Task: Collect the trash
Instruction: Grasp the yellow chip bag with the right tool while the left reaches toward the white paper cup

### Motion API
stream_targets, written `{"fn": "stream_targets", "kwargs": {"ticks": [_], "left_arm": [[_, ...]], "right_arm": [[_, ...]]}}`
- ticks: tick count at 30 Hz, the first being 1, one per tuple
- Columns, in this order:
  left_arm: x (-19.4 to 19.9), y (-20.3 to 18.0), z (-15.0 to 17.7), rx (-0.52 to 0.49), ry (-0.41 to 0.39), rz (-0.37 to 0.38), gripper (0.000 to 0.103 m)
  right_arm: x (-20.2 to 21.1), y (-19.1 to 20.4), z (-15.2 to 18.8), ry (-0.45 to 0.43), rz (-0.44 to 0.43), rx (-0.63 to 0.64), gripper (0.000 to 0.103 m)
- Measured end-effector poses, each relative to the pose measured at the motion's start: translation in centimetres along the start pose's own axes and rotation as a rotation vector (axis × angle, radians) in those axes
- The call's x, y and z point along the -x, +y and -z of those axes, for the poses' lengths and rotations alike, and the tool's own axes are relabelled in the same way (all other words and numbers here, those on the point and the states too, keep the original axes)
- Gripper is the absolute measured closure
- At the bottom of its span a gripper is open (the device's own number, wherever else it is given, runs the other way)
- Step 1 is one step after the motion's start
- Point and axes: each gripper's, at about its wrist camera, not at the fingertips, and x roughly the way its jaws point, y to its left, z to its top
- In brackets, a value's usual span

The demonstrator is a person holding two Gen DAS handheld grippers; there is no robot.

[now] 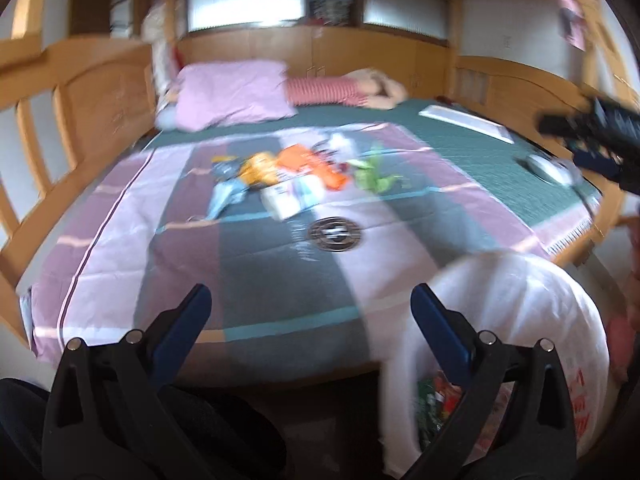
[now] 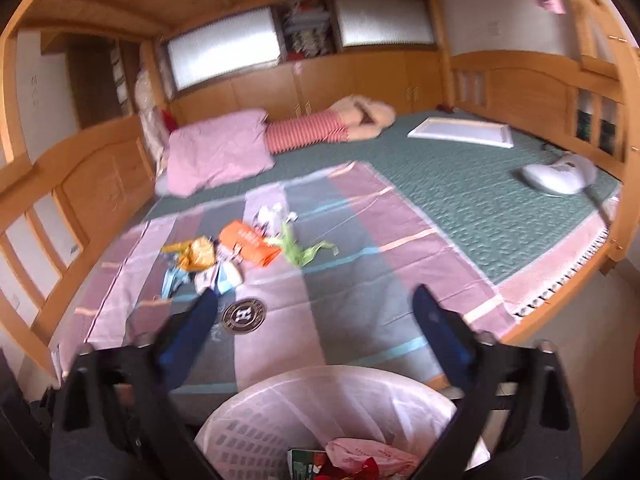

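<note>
Trash (image 2: 240,248) sits in a loose pile on the striped sheet (image 2: 344,288) spread over the bed (image 2: 472,200), roughly mid-sheet and toward the pillow side. We see an orange packet (image 2: 250,246), a yellow wrapper (image 2: 196,256), a crumpled green wrapper (image 2: 298,250), white scraps (image 2: 270,216) behind the orange one, and light blue and white packets (image 2: 224,280) at the near edge of the pile. A round black-and-white disc (image 2: 244,315) lies on the sheet just in front of the pile, apart from it.

Our right gripper (image 2: 316,312) hangs above the bin (image 2: 256,408), fingers spread wide, nothing between them. The bin is lined with a white bag and stands at the foot of the bed; inside it lie a pink bag (image 2: 360,454) and a green-red packet (image 2: 306,464).

Our left gripper (image 1: 310,304) is also released, fingers wide apart and empty, pointing over the near edge of the bed at the same pile (image 1: 288,172). From its view the bin (image 1: 520,312) is to the right, just beside the right-hand finger, and the right gripper (image 1: 592,136) shows at the far right edge, up above the bed.

Further back: pink pillow (image 2: 216,152), striped plush toy (image 2: 328,128), white flat panel (image 2: 464,132), white rounded device (image 2: 556,174). Both views are motion-blurred, so wrapper print is unreadable.
</note>
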Motion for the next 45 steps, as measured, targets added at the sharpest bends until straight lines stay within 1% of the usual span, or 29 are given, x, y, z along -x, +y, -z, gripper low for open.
{"fn": "stream_targets", "kwargs": {"ticks": [2,4,6,7,9,11,12,13,14,15,17,18,21,22,23,25,27,28,31,32,33,34,36,37,38,40,41,43,45], "left_arm": [[-2.1,3.0,-1.5,0.093,0.032,-0.050,0.009],[-4.4,6.1,-3.2,0.194,0.074,-0.099,0.022],[-6.9,9.1,-4.7,0.299,0.122,-0.141,0.029],[-8.4,11.0,-5.6,0.357,0.140,-0.172,0.029],[-10.0,13.0,-6.0,0.399,0.146,-0.212,0.027],[-11.7,15.1,-5.8,0.445,0.160,-0.251,0.020],[-12.4,16.0,-5.3,0.469,0.169,-0.259,0.019],[-13.1,17.0,-4.5,0.503,0.202,-0.272,0.019],[-13.8,17.8,-3.6,0.558,0.264,-0.284,0.019],[-14.3,18.5,-2.8,0.616,0.300,-0.270,0.019],[-14.8,19.8,-1.6,0.734,0.333,-0.223,0.019],[-14.8,20.2,-1.3,0.755,0.339,-0.229,0.017],[-14.6,20.4,-0.8,0.759,0.327,-0.259,0.014],[-14.6,20.5,-0.8,0.762,0.323,-0.254,0.014],[-14.5,20.5,-0.8,0.761,0.324,-0.258,0.014],[-14.4,20.9,-0.5,0.773,0.327,-0.271,0.014],[-14.3,21.4,-0.3,0.805,0.322,-0.272,0.013],[-14.1,21.7,-0.3,0.831,0.317,-0.269,0.013],[-13.8,22.1,0.0,0.894,0.302,-0.249,0.013],[-13.8,22.0,0.1,0.903,0.300,-0.243,0.012],[-13.8,22.0,0.1,0.908,0.300,-0.239,0.012],[-13.8,21.8,0.1,0.909,0.300,-0.232,0.012],[-14.0,21.6,0.1,0.905,0.301,-0.228,0.011],[-14.1,21.4,0.0,0.895,0.303,-0.228,0.011],[-14.2,21.2,-0.1,0.888,0.305,-0.227,0.011],[-14.4,21.0,-0.3,0.872,0.308,-0.220,0.011],[-14.5,21.0,-0.3,0.868,0.311,-0.217,0.011],[-14.6,21.1,-0.3,0.872,0.315,-0.215,0.010],[-14.7,21.3,-0.2,0.881,0.318,-0.219,0.010]], "right_arm": [[-2.1,1.2,-0.8,0.046,-0.011,0.039,0.045],[-4.3,2.4,-1.5,0.089,-0.024,0.058,0.046],[-6.8,4.0,-2.3,0.133,-0.042,0.074,0.046],[-8.1,4.9,-2.6,0.156,-0.049,0.086,0.046],[-11.4,7.1,-3.1,0.222,-0.056,0.117,0.045],[-15.1,9.2,-3.6,0.293,-0.094,0.123,0.037],[-17.0,10.3,-3.8,0.327,-0.115,0.120,0.035],[-18.4,11.1,-3.9,0.345,-0.121,0.119,0.034],[-20.4,12.2,-4.0,0.366,-0.122,0.124,0.032],[-21.9,13.0,-4.1,0.383,-0.121,0.133,0.032],[-25.6,14.4,-4.3,0.418,-0.120,0.136,0.029],[-27.2,14.7,-4.4,0.434,-0.104,0.134,0.029],[-32.3,14.7,-4.0,0.485,-0.040,0.092,0.029],[-33.5,14.4,-3.7,0.507,-0.018,0.084,0.031],[-34.6,14.2,-3.2,0.528,-0.010,0.075,0.037],[-34.9,14.0,-2.6,0.545,-0.082,0.028,0.042],[-34.5,14.8,-2.0,0.605,-0.174,0.027,0.044],[-34.0,15.7,-1.4,0.637,-0.214,0.058,0.044],[-32.0,19.0,0.8,0.739,-0.381,0.223,0.044],[-30.9,20.2,1.2,0.754,-0.437,0.285,0.044],[-30.1,20.8,1.1,0.735,-0.466,0.318,0.044],[-29.3,21.3,0.5,0.692,-0.482,0.334,0.044],[-28.7,21.7,-1.7,0.552,-0.421,0.326,0.041],[-28.9,21.7,-2.9,0.485,-0.370,0.302,0.035],[-29.4,21.6,-4.1,0.436,-0.335,0.247,0.031],[-31.1,21.5,-5.5,0.416,-0.314,0.145,0.029],[-32.4,21.7,-6.0,0.415,-0.284,0.112,0.029],[-34.4,22.7,-6.2,0.429,-0.240,0.115,0.029],[-36.1,24.2,-5.8,0.455,-0.182,0.183,0.029]]}}
